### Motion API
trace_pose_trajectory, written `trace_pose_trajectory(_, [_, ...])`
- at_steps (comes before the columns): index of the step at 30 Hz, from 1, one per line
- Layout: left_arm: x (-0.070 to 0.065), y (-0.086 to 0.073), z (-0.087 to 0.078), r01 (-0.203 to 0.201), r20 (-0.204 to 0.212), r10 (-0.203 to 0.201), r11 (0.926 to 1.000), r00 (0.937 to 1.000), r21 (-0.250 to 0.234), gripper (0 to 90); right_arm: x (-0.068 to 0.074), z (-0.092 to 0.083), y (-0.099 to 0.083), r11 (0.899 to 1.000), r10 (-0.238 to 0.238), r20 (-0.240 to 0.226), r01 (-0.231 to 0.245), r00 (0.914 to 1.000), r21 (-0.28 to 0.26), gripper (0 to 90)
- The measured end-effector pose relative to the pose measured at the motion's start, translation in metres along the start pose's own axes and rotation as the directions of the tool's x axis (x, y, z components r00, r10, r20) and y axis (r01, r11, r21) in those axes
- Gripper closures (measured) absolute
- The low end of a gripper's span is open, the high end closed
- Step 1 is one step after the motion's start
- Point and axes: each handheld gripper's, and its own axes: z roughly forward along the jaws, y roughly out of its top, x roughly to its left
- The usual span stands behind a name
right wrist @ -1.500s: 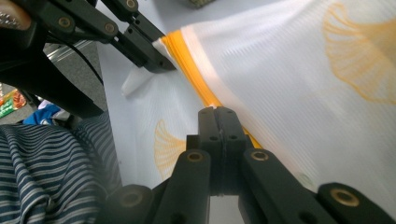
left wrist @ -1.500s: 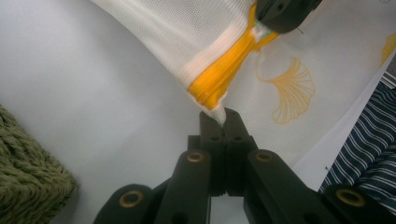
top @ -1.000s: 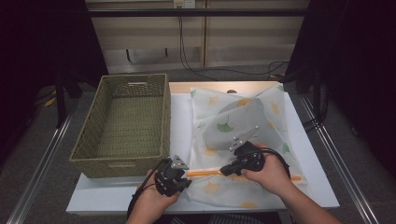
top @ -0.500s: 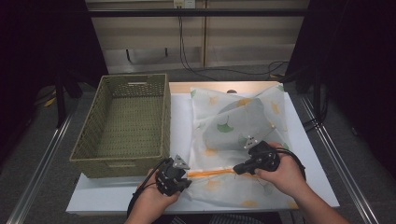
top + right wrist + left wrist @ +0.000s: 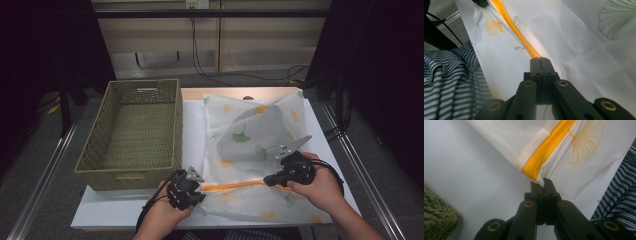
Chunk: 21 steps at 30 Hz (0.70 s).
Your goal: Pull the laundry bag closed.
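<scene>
A white table (image 5: 125, 210) is seen in the middle of the high view, lit against a dark room, with cables trailing along the floor behind it. At the left of the tabletop an olive woven basket (image 5: 132, 132) is set. Just below it, at lower centre, the left gripper (image 5: 192, 192) is held with its jaws pressed together on the end of the orange zipper (image 5: 235, 185); no change of place is seen against the earlier frames. The zipper belongs to a white mesh bag (image 5: 250, 150) printed with ginkgo leaves, spread over the right half of the table. At lower right, the right gripper (image 5: 267, 181) is closed tight on the zipper line and has been drawn further right along it than a second ago.
</scene>
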Motion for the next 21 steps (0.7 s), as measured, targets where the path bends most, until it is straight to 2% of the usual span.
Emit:
trace_pose_trajectory(1, [-0.002, 0.0, 0.0, 0.013, 0.004, -0.013, 0.9999, 0.9999, -0.002, 90.0, -0.001, -0.002, -0.002, 1.0, 0.01, 0.005, -0.01, 0.9999, 0.003, 90.0])
trace_pose_trajectory(4, [-0.002, 0.0, -0.002, -0.018, 0.006, 0.018, 0.9996, 0.9998, 0.02, 90.0, -0.004, -0.007, -0.008, 1.0, 0.019, 0.018, -0.019, 0.9997, 0.005, 90.0])
trace_pose_trajectory(6, [-0.002, 0.0, -0.002, -0.016, 0.008, 0.016, 0.9996, 0.9998, 0.022, 90.0, -0.006, -0.011, -0.013, 1.0, 0.025, 0.028, -0.025, 0.9993, -0.002, 90.0])
trace_pose_trajectory(8, [-0.003, -0.001, 0.0, 0.003, 0.008, -0.003, 0.9999, 1.0, 0.01, 90.0, -0.007, -0.015, -0.017, 0.999, 0.041, 0.033, -0.041, 0.9986, 0.001, 90.0])
trace_pose_trajectory(11, [-0.003, -0.001, 0.0, 0.009, 0.007, -0.009, 0.9997, 0.9999, 0.021, 90.0, -0.009, -0.02, -0.023, 0.999, 0.05, 0.05, -0.05, 0.9975, 0.008, 90.0])
trace_pose_trajectory(13, [-0.003, -0.002, 0.001, 0.006, 0.012, -0.007, 0.9997, 0.9999, 0.022, 90.0, -0.01, -0.025, -0.028, 0.998, 0.062, 0.062, -0.063, 0.9961, 0.01, 90.0])
trace_pose_trajectory(14, [-0.001, -0.002, 0.0, -0.012, 0.015, 0.012, 0.9992, 0.9998, 0.038, 90.0, -0.011, -0.027, -0.031, 0.998, 0.06, 0.062, -0.06, 0.9962, 0.004, 90.0])
trace_pose_trajectory(15, [-0.002, -0.002, 0.001, 0.004, 0.013, -0.004, 0.9997, 0.9999, 0.023, 90.0, -0.011, -0.029, -0.033, 0.997, 0.072, 0.07, -0.072, 0.995, 0.005, 90.0])
trace_pose_trajectory(16, [-0.002, -0.002, 0.0, -0.007, 0.014, 0.007, 0.9993, 0.9999, 0.038, 90.0, -0.012, -0.032, -0.036, 0.997, 0.075, 0.074, -0.075, 0.9944, 0.001, 90.0])
trace_pose_trajectory(19, [-0.003, -0.002, 0.001, 0.009, 0.013, -0.01, 0.9994, 0.9999, 0.032, 90.0, -0.013, -0.038, -0.043, 0.996, 0.092, 0.094, -0.092, 0.9914, 0.003, 90.0])
trace_pose_trajectory(21, [-0.003, -0.002, 0.001, 0.003, 0.014, -0.003, 0.9994, 0.9999, 0.033, 90.0, -0.015, -0.041, -0.048, 0.996, 0.093, 0.106, -0.093, 0.99, 0.0, 90.0])
